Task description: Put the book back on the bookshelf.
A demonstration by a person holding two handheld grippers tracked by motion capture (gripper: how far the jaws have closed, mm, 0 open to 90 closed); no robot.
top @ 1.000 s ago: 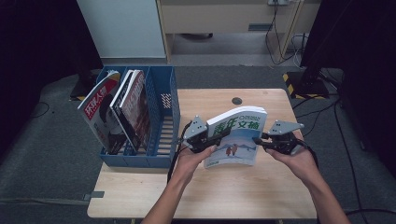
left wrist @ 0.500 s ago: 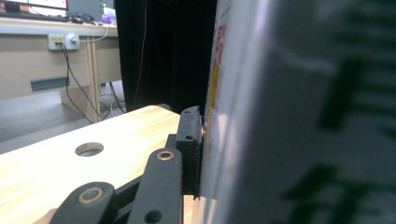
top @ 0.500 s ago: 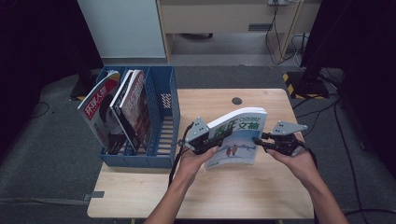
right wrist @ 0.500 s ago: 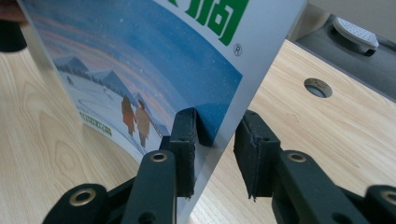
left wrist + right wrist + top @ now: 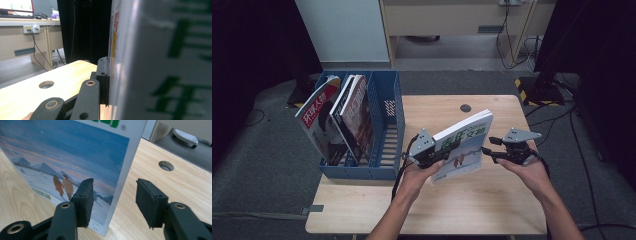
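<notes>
A magazine (image 5: 462,145) with a snowy blue cover and green lettering stands tilted on its lower edge over the wooden table (image 5: 492,200). My left gripper (image 5: 439,155) is shut on its left edge; in the left gripper view one black jaw presses flat against the magazine (image 5: 160,62), and the other jaw is hidden behind it. My right gripper (image 5: 486,151) is at the magazine's right edge. Its jaws have just been opening. In the right gripper view the right gripper (image 5: 113,197) straddles the edge of the magazine (image 5: 75,152) with both pads off the paper.
A blue file rack (image 5: 384,125) stands on the table's left part, with several magazines (image 5: 337,120) leaning in its left slots and its right slot bare. A round cable hole (image 5: 465,108) sits near the table's far edge. Cabinets and cables lie beyond the table.
The right gripper's jaws have spread apart at the magazine's right edge. The left gripper keeps its hold, and the magazine has barely moved.
</notes>
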